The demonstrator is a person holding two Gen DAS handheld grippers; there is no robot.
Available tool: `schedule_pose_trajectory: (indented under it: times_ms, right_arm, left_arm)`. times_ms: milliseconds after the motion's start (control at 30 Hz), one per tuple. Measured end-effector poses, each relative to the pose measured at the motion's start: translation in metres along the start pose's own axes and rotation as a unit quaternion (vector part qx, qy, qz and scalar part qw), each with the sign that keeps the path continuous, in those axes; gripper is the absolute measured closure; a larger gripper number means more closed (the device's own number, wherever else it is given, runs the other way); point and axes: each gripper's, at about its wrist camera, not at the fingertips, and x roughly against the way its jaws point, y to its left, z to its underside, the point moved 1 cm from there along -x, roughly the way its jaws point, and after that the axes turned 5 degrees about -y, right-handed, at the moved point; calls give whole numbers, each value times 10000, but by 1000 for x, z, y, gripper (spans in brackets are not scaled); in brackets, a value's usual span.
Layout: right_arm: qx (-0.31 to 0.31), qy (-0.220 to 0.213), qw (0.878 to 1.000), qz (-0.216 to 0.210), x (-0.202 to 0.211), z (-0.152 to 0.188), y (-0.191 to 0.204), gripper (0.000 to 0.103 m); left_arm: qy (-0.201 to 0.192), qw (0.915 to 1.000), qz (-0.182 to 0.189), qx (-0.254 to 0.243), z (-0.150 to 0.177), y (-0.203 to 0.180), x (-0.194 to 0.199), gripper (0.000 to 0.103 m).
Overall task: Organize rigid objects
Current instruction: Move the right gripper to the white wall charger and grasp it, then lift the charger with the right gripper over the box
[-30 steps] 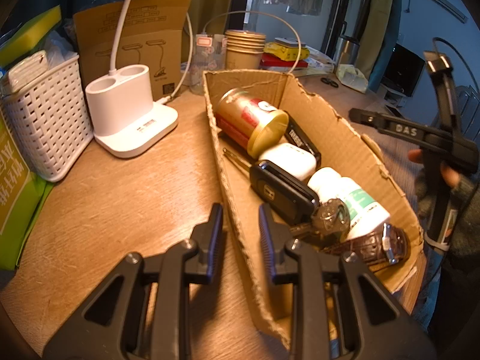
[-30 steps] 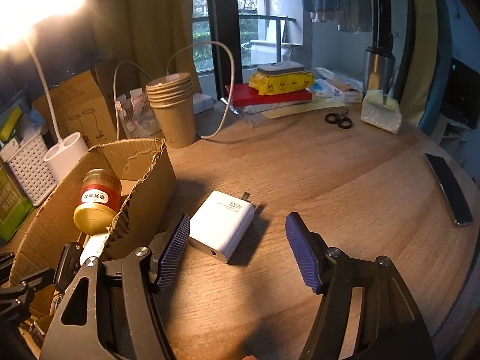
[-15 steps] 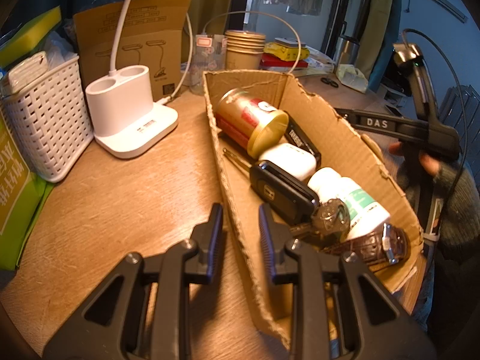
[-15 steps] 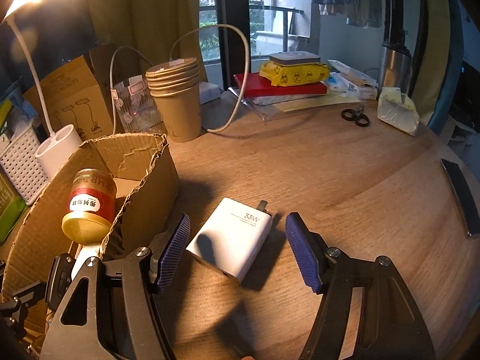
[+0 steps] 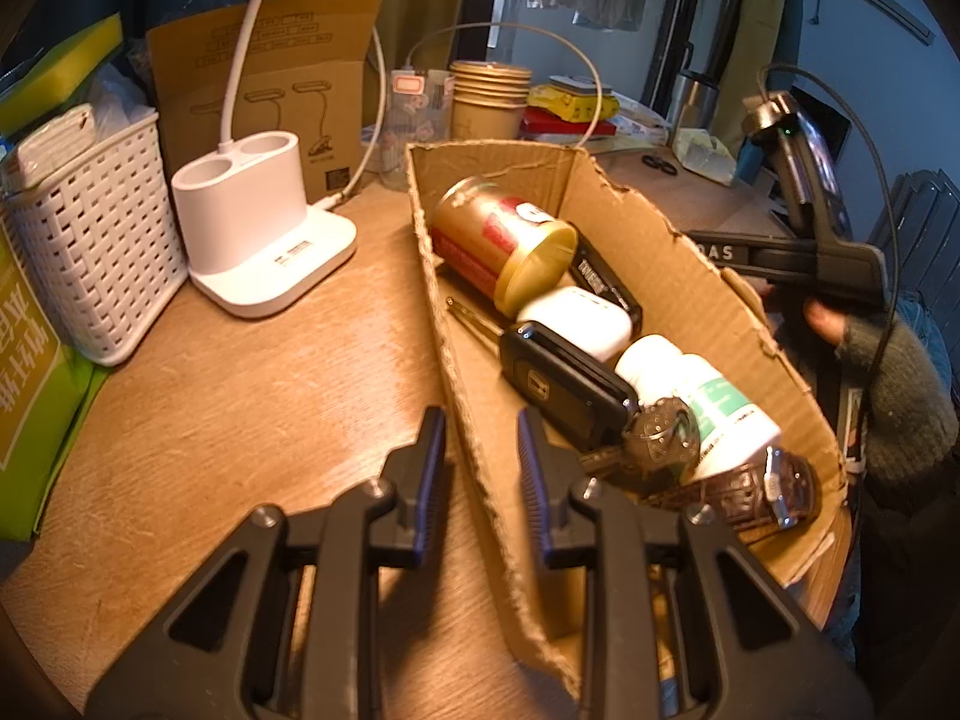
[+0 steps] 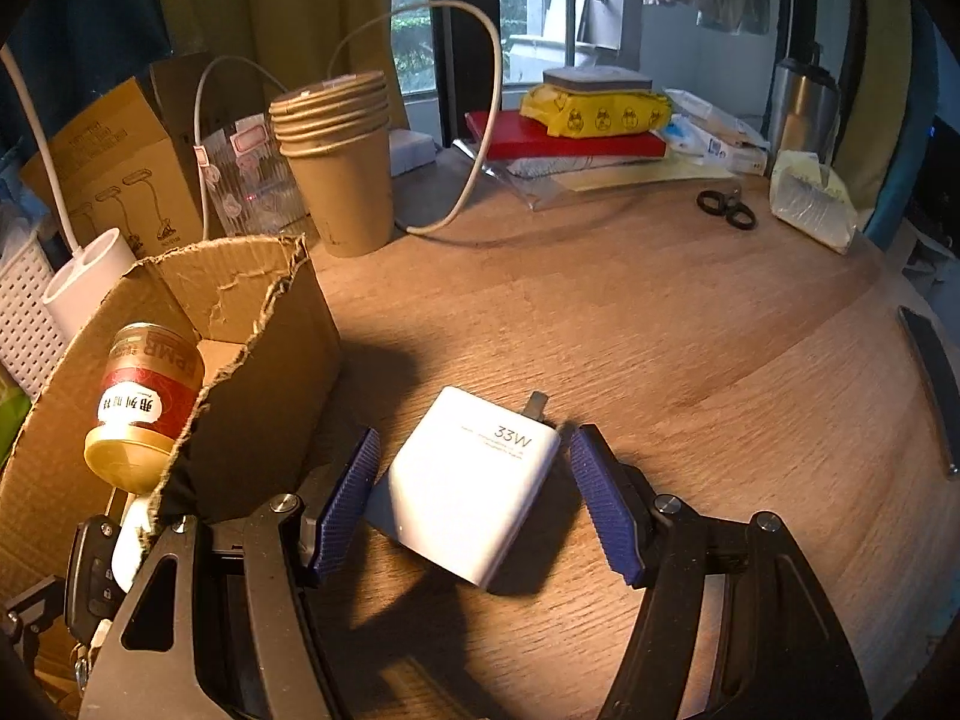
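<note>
my right gripper [image 6: 474, 501] is wide open, pads either side of the white 33w charger [image 6: 474, 483] flat on the table [image 6: 690, 324], not touching it yet, lined up to pinch. my left gripper [image 5: 480, 468] straddles the cardboard box [image 5: 678, 276] wall, narrowly open, steadying it so the charger can join the jar [image 5: 501, 246] and car key [image 5: 564, 384].

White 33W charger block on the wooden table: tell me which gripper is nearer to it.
Right. The right gripper is open with the white 33W charger block between its fingers. The left gripper straddles the near wall of the torn cardboard box, away from the charger.
</note>
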Motion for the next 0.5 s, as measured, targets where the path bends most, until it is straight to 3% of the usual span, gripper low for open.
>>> schedule_pose_trajectory:
  times_ms: [500]
  right_arm:
    - [164, 336, 9992, 173, -19, -1, 8, 35]
  left_arm:
    - [-23, 10000, -21, -64, -1, -2, 2, 77]
